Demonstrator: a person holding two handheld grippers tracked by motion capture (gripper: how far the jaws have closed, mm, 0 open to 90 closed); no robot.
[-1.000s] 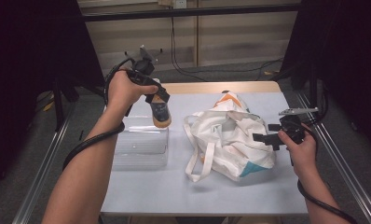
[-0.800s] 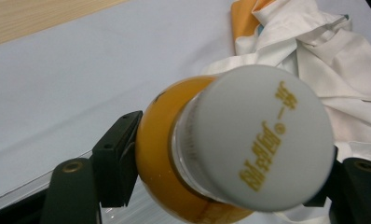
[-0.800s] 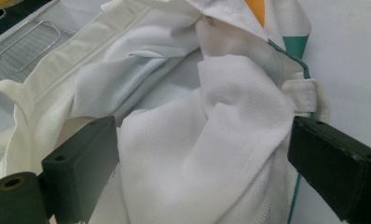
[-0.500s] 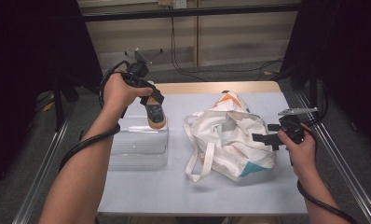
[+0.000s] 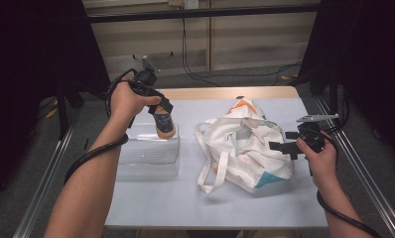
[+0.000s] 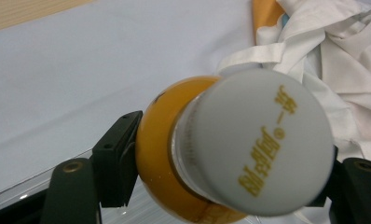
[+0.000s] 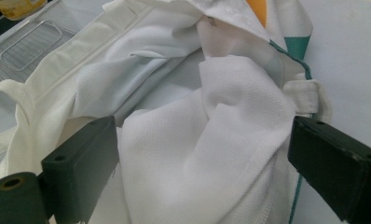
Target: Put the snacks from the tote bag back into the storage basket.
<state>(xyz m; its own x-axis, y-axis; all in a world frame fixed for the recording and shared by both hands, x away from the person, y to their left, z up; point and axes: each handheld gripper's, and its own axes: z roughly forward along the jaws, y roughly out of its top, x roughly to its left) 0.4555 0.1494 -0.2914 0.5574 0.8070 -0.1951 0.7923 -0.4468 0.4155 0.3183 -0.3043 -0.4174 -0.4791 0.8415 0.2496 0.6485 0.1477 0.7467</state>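
From above, the left gripper [image 5: 162,113] sits at about ten o'clock on the table [image 5: 205,208], its jaws clamped on a small bottle [image 5: 164,124] with an orange base and dark label, tipped a little and hanging just above the far edge of a clear plastic box [image 5: 148,156]. Whether the bottle's bottom touches the box rim I cannot quite tell from here. To the right, near the centre, a white cloth bag [image 5: 245,148] lies crumpled, its straps trailing toward six o'clock. The right gripper [image 5: 277,147] comes in from three o'clock, its jaws reaching onto the bag's right side.

In the left gripper view, the bottle [image 6: 207,154] points its white cap [image 6: 256,144] straight at the camera, yellow print across the top, with the orange body pressed between the two black jaws. The bag [image 6: 333,51] shows at one o'clock and a corner of the clear box [image 6: 30,186] at seven.

In the right gripper view, the jaws stand wide with a bunched fold of the bag [image 7: 211,140] between them; the cloth meets the right jaw, but a firm pinch does not show. The clear box [image 7: 25,46] lies at ten o'clock.
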